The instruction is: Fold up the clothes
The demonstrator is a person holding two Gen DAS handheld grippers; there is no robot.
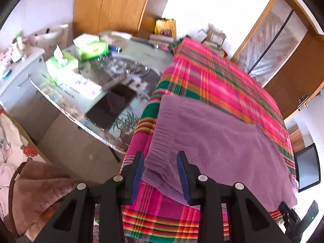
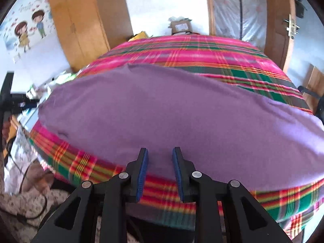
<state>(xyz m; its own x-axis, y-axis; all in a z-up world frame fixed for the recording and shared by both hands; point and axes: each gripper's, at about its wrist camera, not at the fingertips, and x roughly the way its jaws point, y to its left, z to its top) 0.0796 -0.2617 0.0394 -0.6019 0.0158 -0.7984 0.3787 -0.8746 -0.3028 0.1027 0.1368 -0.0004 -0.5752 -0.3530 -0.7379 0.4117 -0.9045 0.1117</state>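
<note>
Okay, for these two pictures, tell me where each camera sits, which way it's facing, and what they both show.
Left wrist: on the left claw, angled down at the purple cloth's corner and a cluttered glass table; its open fingers show.
Right wrist: on the right claw, angled down at the cloth's near edge; its open fingers show.
Shared: the purple cloth, the plaid blanket and the wooden wardrobe.

Off at my 10 o'clock there's a glass table (image 1: 141, 60) with two tissue boxes (image 1: 92, 47) and a dark tablet (image 1: 112, 105); wardrobe (image 1: 109, 4) at 12.
</note>
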